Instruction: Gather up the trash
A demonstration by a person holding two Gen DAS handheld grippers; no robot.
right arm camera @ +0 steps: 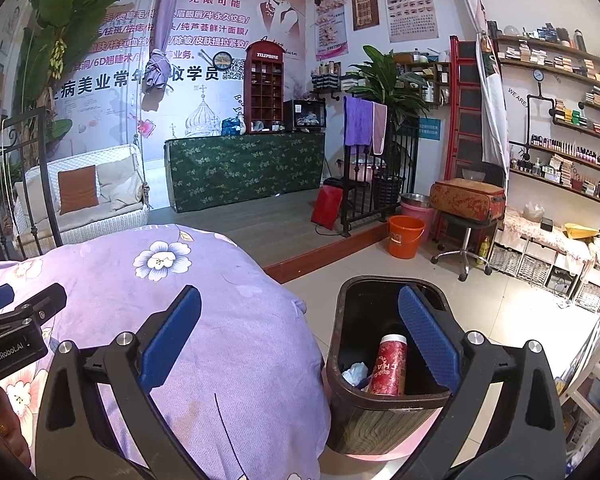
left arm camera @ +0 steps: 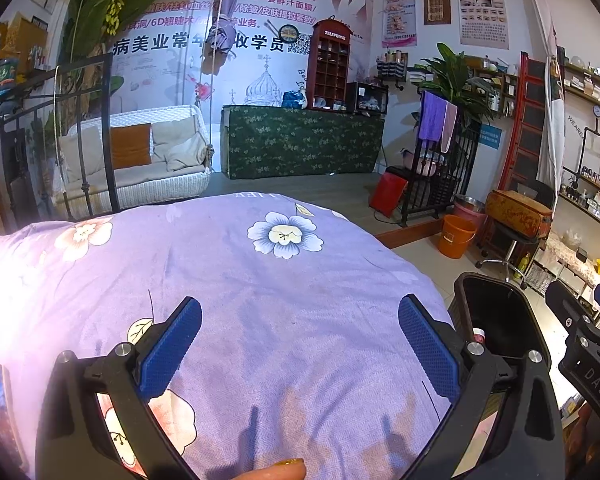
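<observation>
A dark trash bin point(right arm camera: 348, 364) stands on the floor beside the bed's right edge; it holds a red cup point(right arm camera: 388, 366) and a crumpled white-blue tissue point(right arm camera: 355, 373). My right gripper point(right arm camera: 298, 344) hovers open above the bed edge and the bin, nothing between its fingers. The left gripper point(left arm camera: 298, 350) is open over the purple flowered bedspread point(left arm camera: 260, 280), holding nothing. In the left wrist view the bin point(left arm camera: 500, 312) shows at the right, with the other gripper's body point(left arm camera: 584, 344) beyond it.
An orange bucket point(right arm camera: 405, 237) and a pink bucket point(right arm camera: 418, 210) sit on the tiled floor past the bin. A stool with a patterned case point(right arm camera: 466, 200) stands near shelves on the right. A black metal bed frame point(left arm camera: 84, 128) rises at the left.
</observation>
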